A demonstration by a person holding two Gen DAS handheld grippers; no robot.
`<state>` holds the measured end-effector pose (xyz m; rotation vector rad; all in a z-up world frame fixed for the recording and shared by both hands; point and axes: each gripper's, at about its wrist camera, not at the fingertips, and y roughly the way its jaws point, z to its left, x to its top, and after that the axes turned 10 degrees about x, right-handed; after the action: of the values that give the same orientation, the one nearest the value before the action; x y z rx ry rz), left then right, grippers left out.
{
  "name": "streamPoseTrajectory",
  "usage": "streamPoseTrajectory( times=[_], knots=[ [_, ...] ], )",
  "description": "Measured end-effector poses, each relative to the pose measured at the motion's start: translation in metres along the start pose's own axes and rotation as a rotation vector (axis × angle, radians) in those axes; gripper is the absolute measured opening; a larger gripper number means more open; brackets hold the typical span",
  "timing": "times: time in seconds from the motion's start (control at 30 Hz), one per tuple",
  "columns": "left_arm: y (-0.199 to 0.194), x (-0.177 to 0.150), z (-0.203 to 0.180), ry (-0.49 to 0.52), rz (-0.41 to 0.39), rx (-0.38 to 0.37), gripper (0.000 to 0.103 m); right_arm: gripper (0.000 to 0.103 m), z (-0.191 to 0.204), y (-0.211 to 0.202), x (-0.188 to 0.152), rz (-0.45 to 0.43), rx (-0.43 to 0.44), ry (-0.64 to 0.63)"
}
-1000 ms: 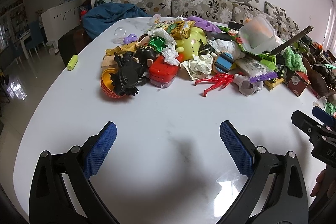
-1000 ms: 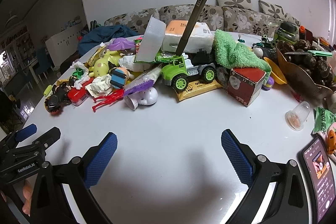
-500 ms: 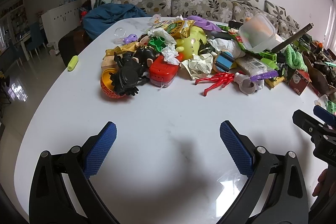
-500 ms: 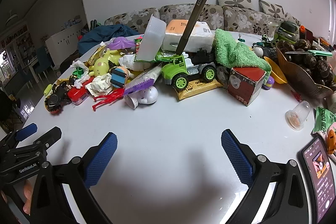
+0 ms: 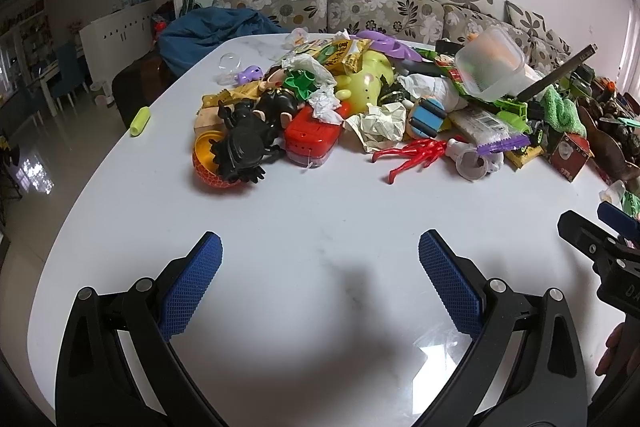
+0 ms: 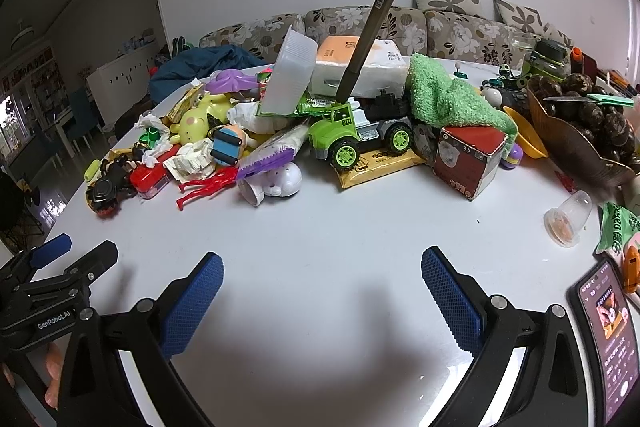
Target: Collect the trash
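Nearest the cameras, two tools hover over the bare white bench [image 5: 320, 227]: the left tool [image 5: 320, 267] and right tool [image 6: 322, 279], both released, jaws wide and holding nothing. Beside the right tool lies one phone [image 6: 606, 323], cut off at the frame edge. Farther off, one heap of toys and trash holds one crumpled paper [image 5: 380, 125], one red figure [image 5: 416, 155], one green truck [image 6: 356, 137] and one red box [image 6: 470, 157]. Small wrappers deeper inside are hard to count.

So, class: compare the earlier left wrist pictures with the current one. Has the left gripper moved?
Yes, slightly. Against the crumpled paper ball on the white table, the left gripper has drifted a little leftward, since the pile sits slightly further right in its view.
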<state>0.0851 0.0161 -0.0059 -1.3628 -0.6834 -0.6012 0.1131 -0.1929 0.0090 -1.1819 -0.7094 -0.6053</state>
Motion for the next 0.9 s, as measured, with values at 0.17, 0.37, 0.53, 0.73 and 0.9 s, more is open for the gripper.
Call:
streamPoseTrajectory(
  times=[0.17, 0.37, 0.53, 0.73, 0.9],
  knots=[
    [0.0, -0.0004, -0.0006, 0.016, 0.0, -0.001, 0.096, 0.098, 0.0001, -0.0007, -0.0002, -0.002, 0.002, 0.0],
    [-0.0005, -0.0013, -0.0004, 0.005, -0.01, -0.01, 0.096, 0.098, 0.0009, -0.0014, -0.0011, -0.001, 0.002, -0.002],
    [-0.0046, -0.002, 0.0009, -0.009, -0.044, 0.007, 0.096, 0.098, 0.0008, -0.0014, -0.0021, 0.002, 0.006, 0.001],
    [-0.005, -0.0005, -0.0018, 0.015, -0.033, 0.024, 0.096, 0.098, 0.0015, -0.0027, -0.0003, -0.005, 0.012, 0.006],
    [0.0008, 0.0001, 0.001, -0.001, 0.025, -0.002, 0.096, 0.098, 0.0016, -0.0053, 0.001, -0.009, 0.011, 0.007]
  ],
)
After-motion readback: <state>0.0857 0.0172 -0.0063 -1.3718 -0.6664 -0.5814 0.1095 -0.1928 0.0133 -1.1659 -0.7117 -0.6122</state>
